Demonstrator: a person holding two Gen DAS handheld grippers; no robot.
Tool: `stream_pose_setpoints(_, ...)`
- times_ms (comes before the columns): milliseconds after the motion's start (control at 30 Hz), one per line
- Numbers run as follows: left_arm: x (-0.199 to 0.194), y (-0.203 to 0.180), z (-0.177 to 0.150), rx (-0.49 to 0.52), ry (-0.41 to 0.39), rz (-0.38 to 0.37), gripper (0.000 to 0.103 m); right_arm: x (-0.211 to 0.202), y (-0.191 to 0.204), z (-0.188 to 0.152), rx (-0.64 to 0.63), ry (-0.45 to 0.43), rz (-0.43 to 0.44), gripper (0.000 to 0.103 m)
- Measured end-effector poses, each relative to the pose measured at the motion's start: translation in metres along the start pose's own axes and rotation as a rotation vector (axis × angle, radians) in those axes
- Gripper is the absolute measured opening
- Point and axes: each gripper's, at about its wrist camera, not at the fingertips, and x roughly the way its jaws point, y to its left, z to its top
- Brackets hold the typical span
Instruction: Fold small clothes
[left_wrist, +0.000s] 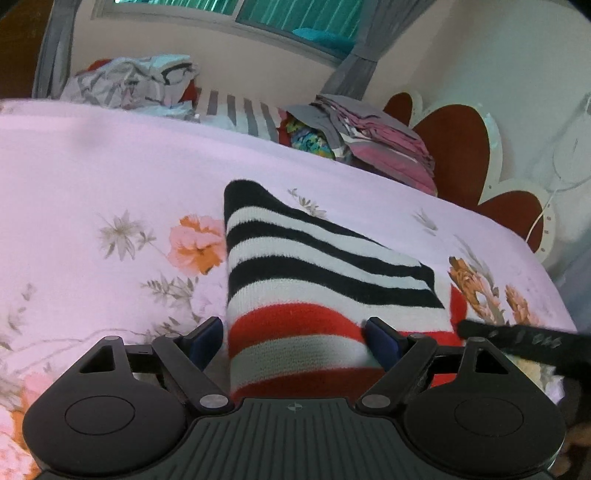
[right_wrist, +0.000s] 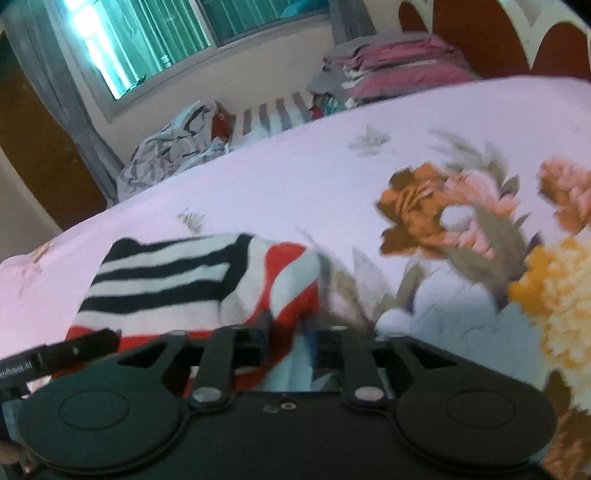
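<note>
A small knitted garment (left_wrist: 317, 266) with black, white and red stripes lies on the pink floral bedsheet (left_wrist: 110, 177). My left gripper (left_wrist: 295, 338) is open, its blue-padded fingers either side of the garment's red-striped near end. In the right wrist view the same garment (right_wrist: 177, 280) lies left of centre, its red and white edge lifted between the fingers of my right gripper (right_wrist: 291, 332), which is shut on it; the view is blurred. The right gripper's finger also shows at the right edge of the left wrist view (left_wrist: 517, 339).
A crumpled grey and white pile of clothes (left_wrist: 129, 85) and a folded pink and grey stack (left_wrist: 373, 136) lie at the far side of the bed. A red and white headboard (left_wrist: 458, 147) stands to the right. A window with grey curtains (right_wrist: 147, 48) is behind.
</note>
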Motion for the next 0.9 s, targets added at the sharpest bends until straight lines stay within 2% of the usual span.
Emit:
stream_pose_setpoints(133,-0.009,-0.006,0.001,0.01,-0.001,0.022,0.083,-0.029,0.01,0.001,-0.032,-0.046,0.025,0.026)
stream_pose_setpoints(300,-0.026,-0.019,-0.001,0.074,-0.01,0.048,0.083,-0.039,0.042,-0.01,-0.141,-0.037,0.052,0.026)
stream_pose_setpoints(433,-0.044,-0.025,-0.011,0.102,-0.008,0.046,0.083,-0.036,0.049,-0.026,-0.204,-0.017,0.009,0.026)
stream_pose_setpoints(533,-0.048,-0.025,-0.022,0.112,-0.003,0.048,0.083,-0.026,0.041,-0.037,-0.239,0.009,-0.075,0.024)
stream_pose_setpoints(567,-0.047,-0.024,-0.026,0.127,-0.004,0.051,0.083,-0.021,0.035,-0.039,-0.23,0.02,-0.092,0.03)
stream_pose_setpoints(600,-0.045,-0.024,-0.03,0.137,-0.006,0.055,0.083,-0.018,0.026,-0.041,-0.193,0.027,-0.082,0.041)
stream_pose_setpoints(633,-0.046,-0.024,-0.031,0.135,-0.011,0.056,0.083,-0.017,0.017,-0.04,-0.127,0.033,-0.065,0.043)
stream_pose_setpoints(800,-0.057,-0.032,-0.028,0.163,-0.003,0.068,0.083,-0.026,0.025,-0.039,-0.112,0.031,-0.089,0.04)
stream_pose_setpoints(900,-0.067,-0.03,-0.029,0.162,0.014,0.045,0.084,-0.048,0.03,-0.043,-0.076,-0.016,-0.083,0.042)
